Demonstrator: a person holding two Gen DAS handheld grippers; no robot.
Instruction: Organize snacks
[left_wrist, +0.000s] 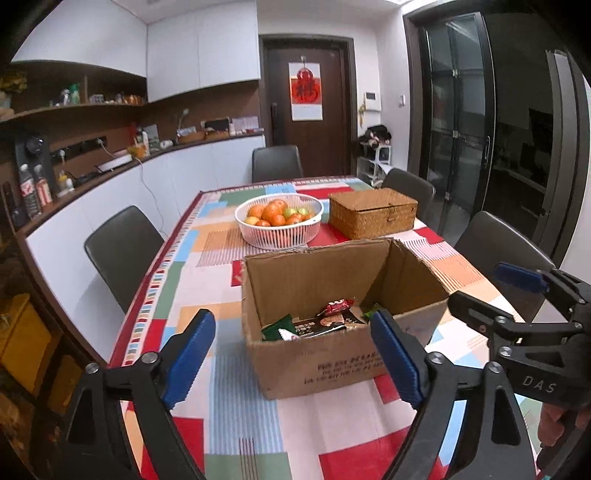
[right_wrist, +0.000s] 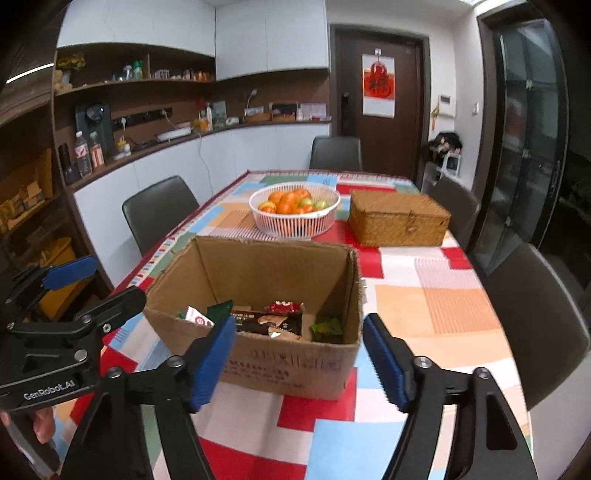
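1. The table (left_wrist: 221, 424) carries my open cardboard box (left_wrist: 332, 362).
2. Snack packets (left_wrist: 317, 325) lie inside on its floor.
3. My left gripper (left_wrist: 291, 354) and right gripper (right_wrist: 299, 358) hold jaws apart, empty, before the box.

You are in the dining room of a home. The table (left_wrist: 207, 258) with its colourful patchwork cloth is the centre: dark chairs (left_wrist: 122, 251) stand around it, a white fruit basket (left_wrist: 279, 219) sits on it, left of it runs a counter (left_wrist: 147, 158) with bottles and open shelves, and behind it is a brown door (left_wrist: 306, 110) with a red hanging.
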